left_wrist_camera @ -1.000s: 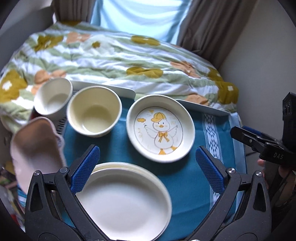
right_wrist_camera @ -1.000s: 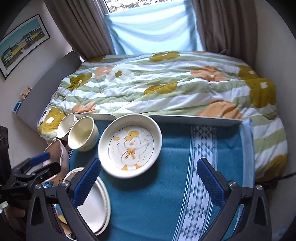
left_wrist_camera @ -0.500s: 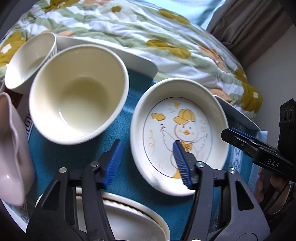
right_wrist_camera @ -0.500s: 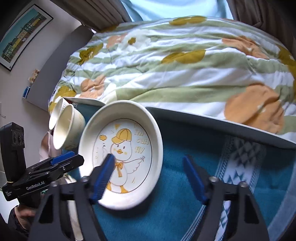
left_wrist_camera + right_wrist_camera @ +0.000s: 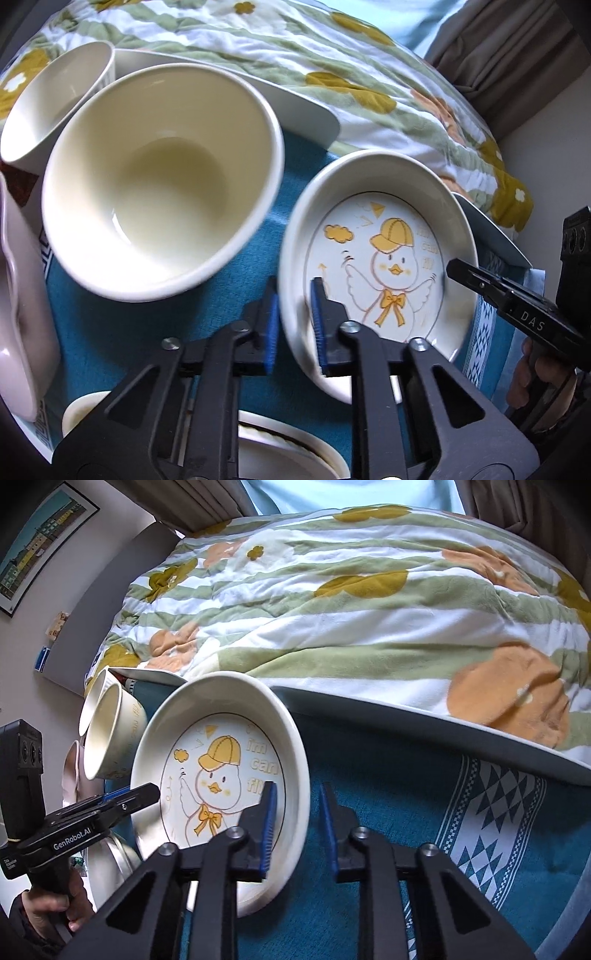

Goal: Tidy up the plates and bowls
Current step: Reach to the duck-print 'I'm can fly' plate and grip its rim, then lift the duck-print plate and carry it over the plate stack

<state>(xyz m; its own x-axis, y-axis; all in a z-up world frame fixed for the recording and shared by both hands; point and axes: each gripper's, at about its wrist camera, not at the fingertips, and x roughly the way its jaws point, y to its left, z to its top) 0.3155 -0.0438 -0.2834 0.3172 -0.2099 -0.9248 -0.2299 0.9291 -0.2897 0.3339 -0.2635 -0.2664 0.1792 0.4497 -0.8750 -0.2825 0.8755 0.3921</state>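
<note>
A white duck plate [image 5: 391, 258] [image 5: 218, 771] with a yellow-capped duck drawing sits on the teal cloth [image 5: 155, 332]. My left gripper [image 5: 293, 325] straddles the plate's left rim, one blue pad inside and one outside, narrowed to about the rim's width. My right gripper [image 5: 297, 823] straddles the right rim the same way, with a small gap left at the outer pad. A cream bowl [image 5: 159, 177] [image 5: 110, 734] stands left of the plate, a smaller white bowl [image 5: 51, 99] behind it. A stack of white plates [image 5: 288, 450] lies near me.
A pink dish [image 5: 18, 295] sits at the far left. The table's white edge [image 5: 443, 727] runs behind the plate, with a flowered bedspread [image 5: 351, 602] beyond. The patterned strip of the teal cloth [image 5: 491, 819] lies to the right.
Both grippers have moved in onto the duck plate and narrowed from wide open until their pads straddle opposite rims. The plate looks slightly shifted or tilted.
</note>
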